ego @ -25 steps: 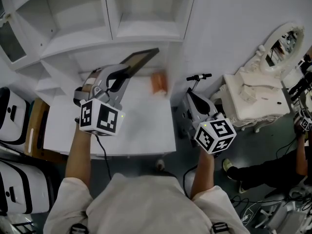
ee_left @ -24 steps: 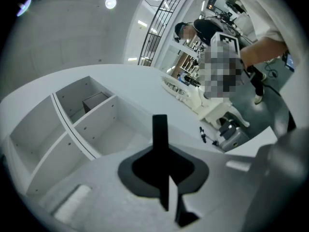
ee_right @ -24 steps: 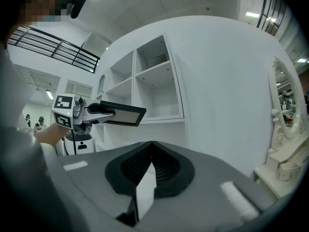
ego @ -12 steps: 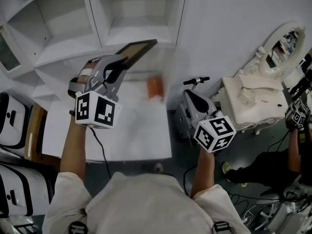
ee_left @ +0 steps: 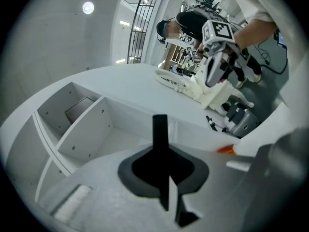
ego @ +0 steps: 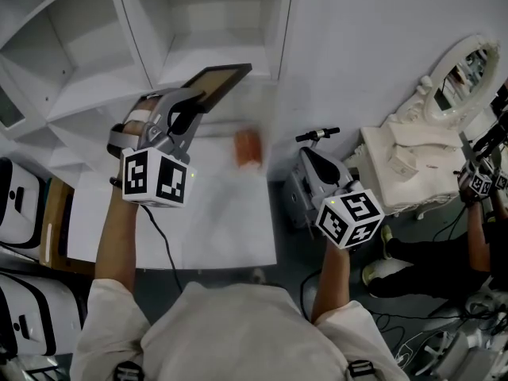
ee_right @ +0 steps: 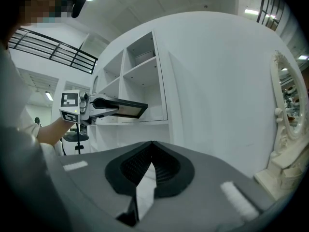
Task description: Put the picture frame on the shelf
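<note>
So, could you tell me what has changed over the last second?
The left gripper has carried the dark-edged brown picture frame up and closer to the white shelf unit, its far corner now at an open compartment's edge. Its grip on the frame is unchanged; the right gripper stays shut and empty beside the white table.

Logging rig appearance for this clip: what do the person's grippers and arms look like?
The left gripper and right gripper have grey bodies with black jaws. Each carries a white cube printed with black square markers. A black cable hangs from the left one. The person wears a light short-sleeved shirt.
</note>
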